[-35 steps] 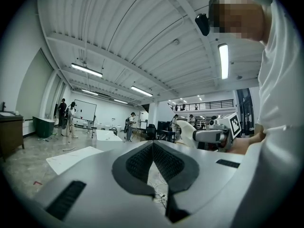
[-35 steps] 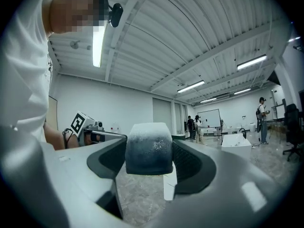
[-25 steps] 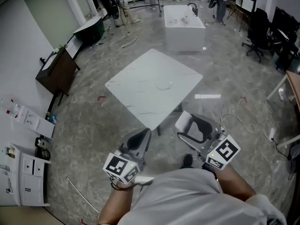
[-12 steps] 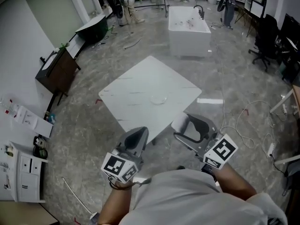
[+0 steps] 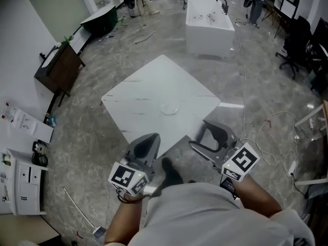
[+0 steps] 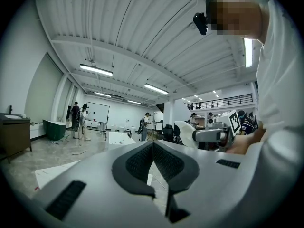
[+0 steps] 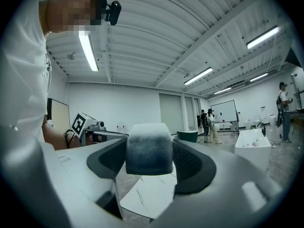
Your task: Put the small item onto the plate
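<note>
A clear glass plate (image 5: 169, 108) lies near the middle of the white marble table (image 5: 143, 94), ahead of both grippers. My right gripper (image 5: 207, 136) hangs off the table's near corner. In the right gripper view it (image 7: 148, 151) is shut on the small item (image 7: 148, 146), a dark rounded block with a frosted pale top. The item does not show in the head view. My left gripper (image 5: 147, 142) is held by the table's near edge. Its dark pads (image 6: 137, 161) meet with nothing between them. A corner of the table (image 7: 147, 196) shows below the item.
A white bathtub (image 5: 209, 19) stands beyond the table. There is a dark wooden cabinet (image 5: 57, 68) at the far left, a white cupboard (image 5: 20, 181) at the near left, office chairs (image 5: 302, 45) at the right and cables (image 5: 277, 132) on the floor. The person's shoe (image 5: 171, 173) is between the grippers.
The person has stepped closer to the table, which now sits nearer in the head view. A shoe has come forward between the grippers. Both grippers keep their hold and stay near the body.
</note>
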Demonstrator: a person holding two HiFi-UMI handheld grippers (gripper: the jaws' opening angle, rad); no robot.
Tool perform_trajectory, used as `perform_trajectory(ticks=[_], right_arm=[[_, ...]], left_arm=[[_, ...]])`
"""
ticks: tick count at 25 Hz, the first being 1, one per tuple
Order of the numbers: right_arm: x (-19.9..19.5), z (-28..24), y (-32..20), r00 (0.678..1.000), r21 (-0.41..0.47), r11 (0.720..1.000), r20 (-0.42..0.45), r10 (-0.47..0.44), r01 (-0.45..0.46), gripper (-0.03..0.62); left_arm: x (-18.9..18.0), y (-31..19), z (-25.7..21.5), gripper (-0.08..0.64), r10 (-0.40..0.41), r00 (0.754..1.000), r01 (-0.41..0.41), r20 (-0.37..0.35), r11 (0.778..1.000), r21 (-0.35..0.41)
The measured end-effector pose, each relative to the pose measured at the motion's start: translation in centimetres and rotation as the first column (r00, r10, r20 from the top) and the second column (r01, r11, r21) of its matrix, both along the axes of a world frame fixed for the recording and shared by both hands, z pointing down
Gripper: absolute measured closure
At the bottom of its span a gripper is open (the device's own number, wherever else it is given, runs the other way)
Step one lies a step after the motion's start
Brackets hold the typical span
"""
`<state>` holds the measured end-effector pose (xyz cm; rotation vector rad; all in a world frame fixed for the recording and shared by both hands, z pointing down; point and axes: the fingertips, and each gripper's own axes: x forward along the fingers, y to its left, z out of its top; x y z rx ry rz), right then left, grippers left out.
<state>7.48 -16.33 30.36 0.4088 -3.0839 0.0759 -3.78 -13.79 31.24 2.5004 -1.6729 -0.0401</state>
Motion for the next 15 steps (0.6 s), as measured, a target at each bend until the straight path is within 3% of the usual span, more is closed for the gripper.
perform_trajectory(ticks=[15], right_arm=[[-9.7,2.7,-14.1,0.995,-0.03,0.998,-0.076,0.057,-0.059,0.298]], left_arm=[[-9.6,-16.2,4.5,0.554,0.065,0.998,-0.065,0.007,0.997,-0.042]])
